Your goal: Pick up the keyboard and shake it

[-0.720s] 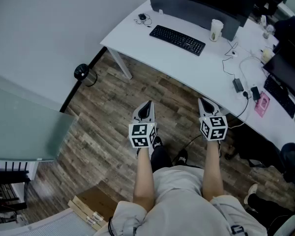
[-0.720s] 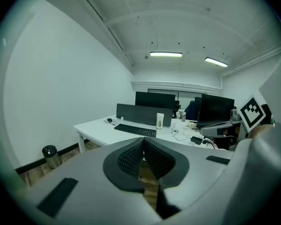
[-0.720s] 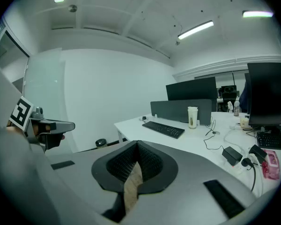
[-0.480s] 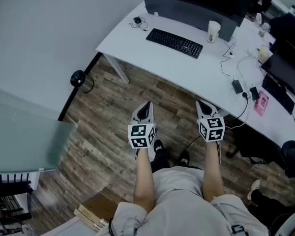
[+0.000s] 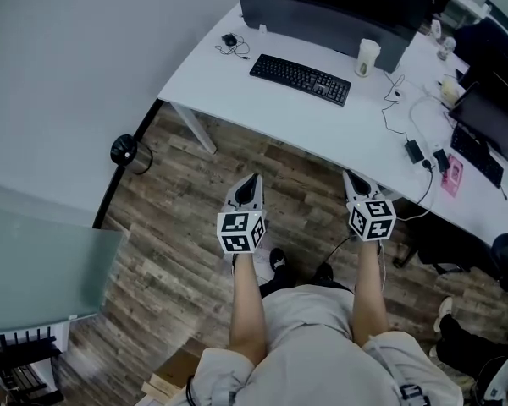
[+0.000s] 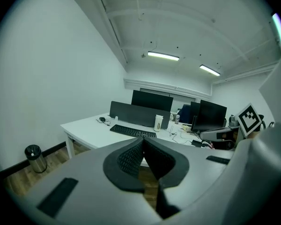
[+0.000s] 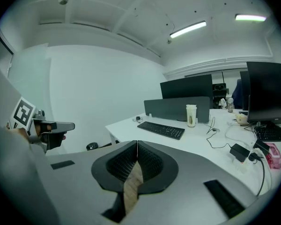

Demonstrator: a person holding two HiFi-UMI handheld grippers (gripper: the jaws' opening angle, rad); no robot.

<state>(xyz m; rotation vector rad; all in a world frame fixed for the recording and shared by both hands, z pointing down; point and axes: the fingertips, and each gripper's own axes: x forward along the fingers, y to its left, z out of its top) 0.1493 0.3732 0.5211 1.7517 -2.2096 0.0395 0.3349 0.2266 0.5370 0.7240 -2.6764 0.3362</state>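
Beyond the left gripper (image 5: 252, 178) and right gripper (image 5: 350, 176) — fingers (image 6: 129, 158) pressed together — lies the keyboard (image 5: 300, 79), well apart.

My left tongs (image 5: 251, 178), right tongs (image 5: 349, 175) over floor (image 5: 178, 227), open air up to tabletop (image 5: 237, 87). Near edge before keyboard (image 5: 300, 79) bare. Divider panel (image 5: 322, 25) walls far edge; cup (image 5: 368, 57) just right of keyboard; charger (image 5: 413, 150) crowds right side. Mouse (image 5: 229, 40) at far left corner.

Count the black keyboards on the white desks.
2: one black keyboard before the grey divider, a second keyboard at the head view's right edge; more may be hidden.
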